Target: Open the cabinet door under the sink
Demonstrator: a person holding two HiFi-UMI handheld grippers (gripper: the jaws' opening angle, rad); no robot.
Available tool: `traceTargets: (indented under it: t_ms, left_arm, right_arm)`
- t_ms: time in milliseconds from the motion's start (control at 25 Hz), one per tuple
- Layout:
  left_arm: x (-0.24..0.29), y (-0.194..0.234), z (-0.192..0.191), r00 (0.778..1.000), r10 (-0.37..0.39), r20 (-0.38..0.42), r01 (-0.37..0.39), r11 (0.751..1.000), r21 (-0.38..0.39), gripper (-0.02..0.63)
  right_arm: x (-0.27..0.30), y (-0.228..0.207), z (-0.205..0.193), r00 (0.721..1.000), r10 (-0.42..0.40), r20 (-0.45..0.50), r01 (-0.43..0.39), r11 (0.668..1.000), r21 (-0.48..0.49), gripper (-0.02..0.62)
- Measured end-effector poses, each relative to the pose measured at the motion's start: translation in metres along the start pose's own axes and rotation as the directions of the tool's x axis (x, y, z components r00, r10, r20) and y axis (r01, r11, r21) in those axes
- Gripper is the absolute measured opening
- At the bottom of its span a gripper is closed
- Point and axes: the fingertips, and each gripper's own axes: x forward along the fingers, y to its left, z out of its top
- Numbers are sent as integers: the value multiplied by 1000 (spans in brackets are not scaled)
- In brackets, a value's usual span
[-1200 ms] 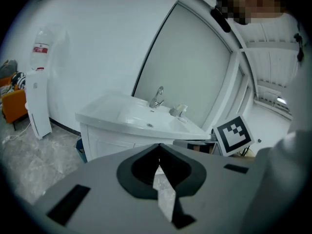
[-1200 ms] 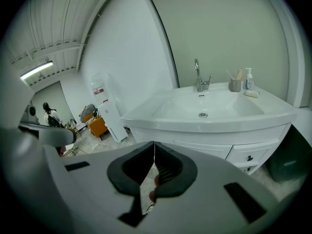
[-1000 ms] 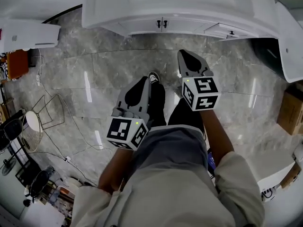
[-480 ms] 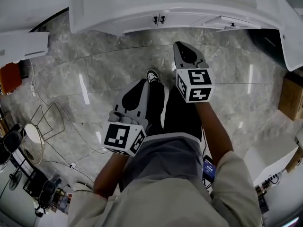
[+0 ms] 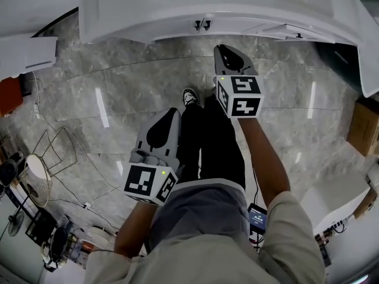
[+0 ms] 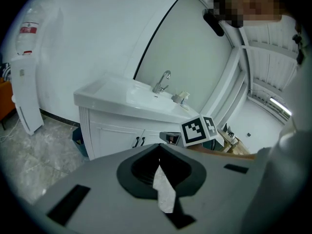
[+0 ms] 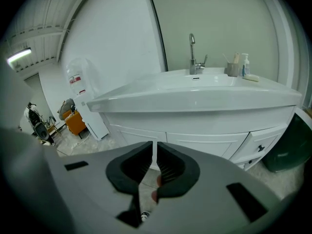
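Observation:
The white sink cabinet (image 5: 177,22) runs across the top of the head view, its two doors shut, with a pair of dark handles (image 5: 201,23) at the middle seam. My right gripper (image 5: 220,49) is shut and empty, and points at the cabinet just below and right of the handles, apart from them. My left gripper (image 5: 172,112) is shut, empty, and held lower, over the person's left leg. In the left gripper view the left gripper (image 6: 159,147) faces the door handles (image 6: 140,141) from a distance. The right gripper (image 7: 155,147) faces the door seam (image 7: 165,138); its jaws hide the handles.
A basin (image 7: 195,89) with a faucet (image 7: 192,52) tops the cabinet; a drawer knob (image 7: 260,148) sits right of the doors. A dark bin (image 7: 292,145) stands right. A white appliance (image 5: 29,52), a wire stand (image 5: 59,138) and cables lie left; a cardboard box (image 5: 362,129) right.
The person has stepped closer to the cabinet. The right gripper has moved forward toward the door handles. The left gripper has sunk lower and back in the view.

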Motion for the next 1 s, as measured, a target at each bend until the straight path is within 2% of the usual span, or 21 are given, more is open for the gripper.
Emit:
traceTargets:
  t_ms: [160,600,680,840,1000]
  left_arm:
    - [9,11,-7,1000,8,-27,-8,1000,0,6]
    - [31,44,-32,998,33,-62,-38,996,-77,6]
    - [32,47,-39,997,39,-69,-44,997,-70,6]
    - [35,45,-49,995,58,-82,-57,998,10,6]
    - [42,45,-62,994,51,-97,-54,998,-25,7]
  right_arm:
    - [26,-7,-7,1000,-1,-13,1,1000,4,32]
    - [78,-23,-35,998,-16,-68,15,1000,-19,46]
    - [87,-25,-42,997,-22,-77,20,1000,-22,49]
    - [104,-30,-51,996,-27,-90,26,999,-18,49]
    - [121,-39,-54,994,-34,-100,34,999,-3,51]
